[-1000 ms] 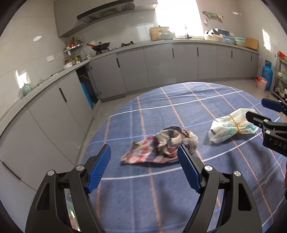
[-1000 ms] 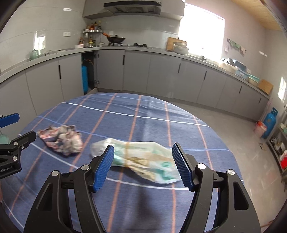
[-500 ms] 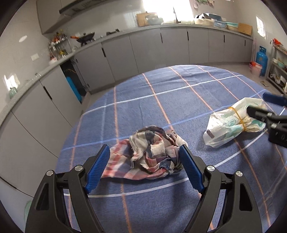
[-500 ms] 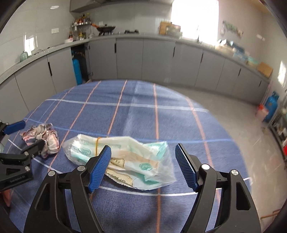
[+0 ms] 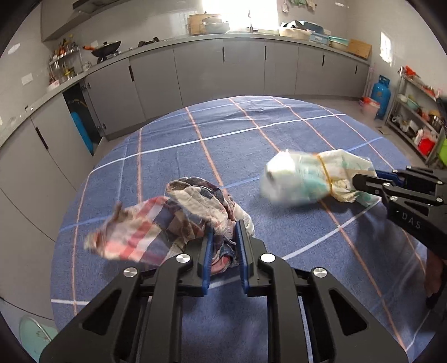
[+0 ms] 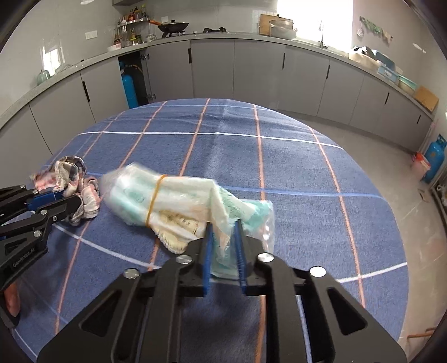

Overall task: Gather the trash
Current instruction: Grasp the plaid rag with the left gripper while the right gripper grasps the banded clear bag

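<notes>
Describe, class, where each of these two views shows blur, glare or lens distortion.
Left wrist view: checked rag and plastic bag smeared by motion blur, window blown out. Right wrist view: bag's far end blurred, window glaring, counter bowed by the fisheye.

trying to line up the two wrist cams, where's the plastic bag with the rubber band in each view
Left wrist: plastic bag sits right of centre, its far end pinched by the right gripper entering from the right edge.
Right wrist: plastic bag lies centre, clamped in the right gripper.
Shared landmark: the wok on the counter.
</notes>
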Demonstrator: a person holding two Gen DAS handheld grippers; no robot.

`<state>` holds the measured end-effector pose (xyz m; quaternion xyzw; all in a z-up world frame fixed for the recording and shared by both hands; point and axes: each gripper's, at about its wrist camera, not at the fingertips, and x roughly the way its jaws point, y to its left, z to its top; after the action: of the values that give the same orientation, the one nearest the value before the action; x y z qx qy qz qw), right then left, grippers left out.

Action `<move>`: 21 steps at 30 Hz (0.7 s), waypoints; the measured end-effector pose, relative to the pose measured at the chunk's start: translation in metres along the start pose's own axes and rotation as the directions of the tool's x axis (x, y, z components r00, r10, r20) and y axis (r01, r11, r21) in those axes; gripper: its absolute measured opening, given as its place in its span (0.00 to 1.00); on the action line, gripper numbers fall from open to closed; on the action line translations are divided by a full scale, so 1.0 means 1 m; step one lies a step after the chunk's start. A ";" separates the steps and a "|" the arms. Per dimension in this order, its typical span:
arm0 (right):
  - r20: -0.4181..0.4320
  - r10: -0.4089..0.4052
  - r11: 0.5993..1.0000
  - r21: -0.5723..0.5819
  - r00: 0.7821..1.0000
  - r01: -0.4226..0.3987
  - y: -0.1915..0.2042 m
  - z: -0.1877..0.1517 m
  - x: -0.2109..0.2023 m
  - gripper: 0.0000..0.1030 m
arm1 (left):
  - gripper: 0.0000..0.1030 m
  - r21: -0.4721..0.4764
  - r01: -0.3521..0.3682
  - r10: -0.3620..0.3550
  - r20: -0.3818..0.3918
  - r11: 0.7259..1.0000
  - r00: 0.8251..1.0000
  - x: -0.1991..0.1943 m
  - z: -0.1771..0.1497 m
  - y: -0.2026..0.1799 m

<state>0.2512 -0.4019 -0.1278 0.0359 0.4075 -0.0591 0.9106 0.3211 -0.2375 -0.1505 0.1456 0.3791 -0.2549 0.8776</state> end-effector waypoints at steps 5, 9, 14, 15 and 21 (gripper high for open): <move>0.053 0.016 1.000 0.025 0.998 -0.017 0.006 -0.006 -0.022 0.08 | 0.10 -0.021 -0.026 0.027 0.047 0.999 0.999 -0.028 -0.015 0.012; 0.101 0.020 1.000 0.005 0.995 -0.021 0.025 -0.013 -0.041 0.08 | 0.10 -0.051 -0.068 0.072 0.095 0.996 0.993 -0.056 -0.027 0.026; 0.158 0.027 0.999 -0.034 0.987 -0.022 0.055 -0.019 -0.061 0.08 | 0.10 -0.120 -0.123 0.140 0.149 0.985 0.979 -0.094 -0.045 0.050; 0.174 0.028 0.999 -0.046 0.984 -0.020 0.062 -0.020 -0.065 0.08 | 0.10 -0.130 -0.131 0.150 0.154 0.983 0.977 -0.100 -0.048 0.053; 0.228 0.040 0.993 -0.116 0.973 -0.014 0.101 -0.028 -0.081 0.08 | 0.10 -0.207 -0.176 0.216 0.190 0.962 0.958 -0.134 -0.072 0.072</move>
<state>0.1908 -0.2924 -0.0836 -0.0177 0.3018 -0.0272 0.9528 0.2409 -0.1006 -0.0952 0.0712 0.2900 -0.1434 0.9435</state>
